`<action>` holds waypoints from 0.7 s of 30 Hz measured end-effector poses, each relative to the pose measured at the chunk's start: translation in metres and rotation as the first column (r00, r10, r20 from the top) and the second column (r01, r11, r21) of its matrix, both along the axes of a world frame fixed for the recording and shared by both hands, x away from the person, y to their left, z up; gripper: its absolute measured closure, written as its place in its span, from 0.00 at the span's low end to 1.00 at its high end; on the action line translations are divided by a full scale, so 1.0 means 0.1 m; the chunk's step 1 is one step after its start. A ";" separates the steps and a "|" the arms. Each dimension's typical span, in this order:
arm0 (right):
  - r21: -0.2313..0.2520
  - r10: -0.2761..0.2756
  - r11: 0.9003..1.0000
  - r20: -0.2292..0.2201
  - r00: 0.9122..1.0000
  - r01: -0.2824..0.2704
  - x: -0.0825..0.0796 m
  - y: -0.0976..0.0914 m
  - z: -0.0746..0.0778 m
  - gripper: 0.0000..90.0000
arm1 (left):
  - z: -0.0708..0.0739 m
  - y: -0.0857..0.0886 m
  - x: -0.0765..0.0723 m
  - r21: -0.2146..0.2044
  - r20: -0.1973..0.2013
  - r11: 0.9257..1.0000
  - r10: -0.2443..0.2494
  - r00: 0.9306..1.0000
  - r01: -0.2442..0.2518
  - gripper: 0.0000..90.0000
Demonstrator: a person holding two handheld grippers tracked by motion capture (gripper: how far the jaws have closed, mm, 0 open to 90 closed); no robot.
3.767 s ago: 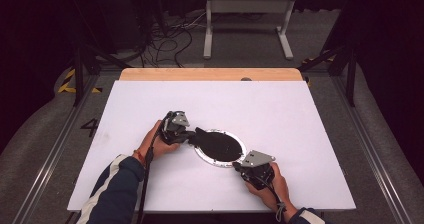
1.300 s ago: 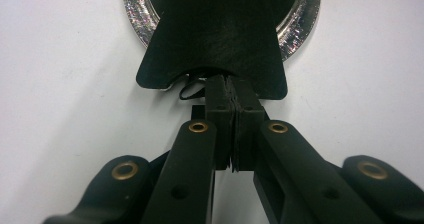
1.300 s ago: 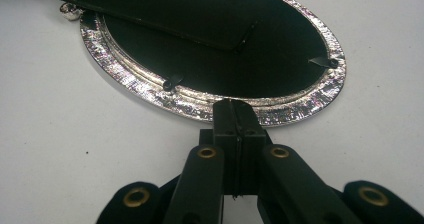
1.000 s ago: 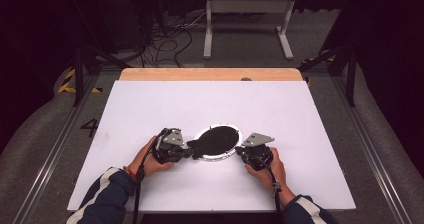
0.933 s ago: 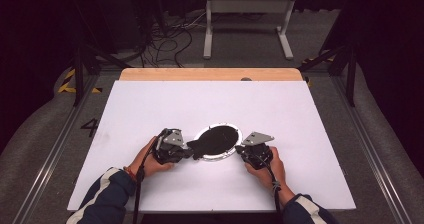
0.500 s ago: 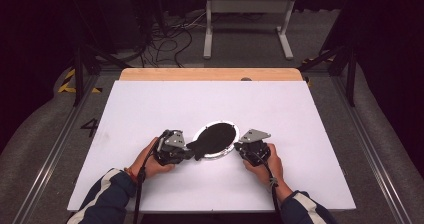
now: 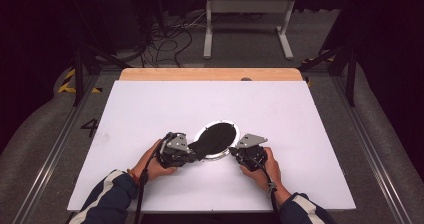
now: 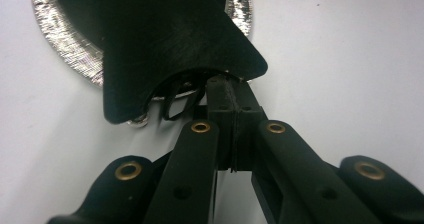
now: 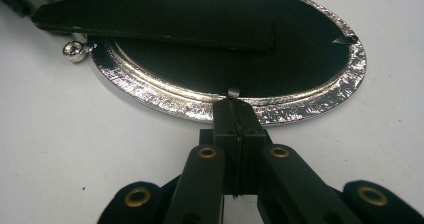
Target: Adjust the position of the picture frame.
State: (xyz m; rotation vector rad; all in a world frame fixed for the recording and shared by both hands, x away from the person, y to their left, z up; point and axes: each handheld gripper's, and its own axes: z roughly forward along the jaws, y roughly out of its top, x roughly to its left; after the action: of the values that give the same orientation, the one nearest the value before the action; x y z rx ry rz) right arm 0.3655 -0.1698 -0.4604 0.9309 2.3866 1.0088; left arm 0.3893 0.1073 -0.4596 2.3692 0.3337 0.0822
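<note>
- Here we see the round silver frame (image 7: 216,141) lying near the middle of the white table (image 7: 150,104), between both hands.
- Our left gripper (image 8: 232,109) is clamped on the black backing (image 8: 165,44); our right gripper (image 9: 235,115) pinches a small metal tab (image 9: 233,92).
- We think the thin tab may bend or slip if pulled hard.
- Free table lies on all sides.

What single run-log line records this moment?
left gripper: shut on black pouch | right gripper: shut on silver frame | surface: white table
</note>
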 end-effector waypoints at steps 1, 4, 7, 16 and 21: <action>0.003 0.000 1.000 -0.002 1.000 0.000 0.01 -0.01 0.00 1.00 | 0.01 -0.01 -0.01 0.008 0.009 1.000 -0.003 1.000 0.003 1.00; 0.006 -0.001 1.000 -0.002 1.000 0.001 0.02 -0.01 0.00 1.00 | 0.00 -0.01 0.00 0.001 0.000 1.000 0.002 1.000 -0.002 1.00; 0.002 0.000 1.000 0.000 1.000 0.000 0.02 -0.01 0.00 1.00 | 0.00 -0.01 0.00 0.002 0.003 1.000 -0.001 1.000 0.001 1.00; 0.005 -0.004 1.000 -0.005 1.000 0.004 0.00 -0.01 0.00 1.00 | 0.01 -0.05 -0.04 0.012 0.020 1.000 -0.004 1.000 0.004 1.00; 0.011 -0.004 1.000 -0.008 1.000 0.005 0.01 -0.01 0.00 1.00 | 0.01 -0.07 -0.06 0.011 0.021 1.000 -0.004 1.000 0.004 1.00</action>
State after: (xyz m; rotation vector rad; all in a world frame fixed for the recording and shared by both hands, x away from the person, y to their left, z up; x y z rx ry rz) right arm 0.3665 -0.1712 -0.4604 0.9450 2.3866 1.0189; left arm 0.3837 0.0999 -0.4591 2.3782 0.3189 0.1073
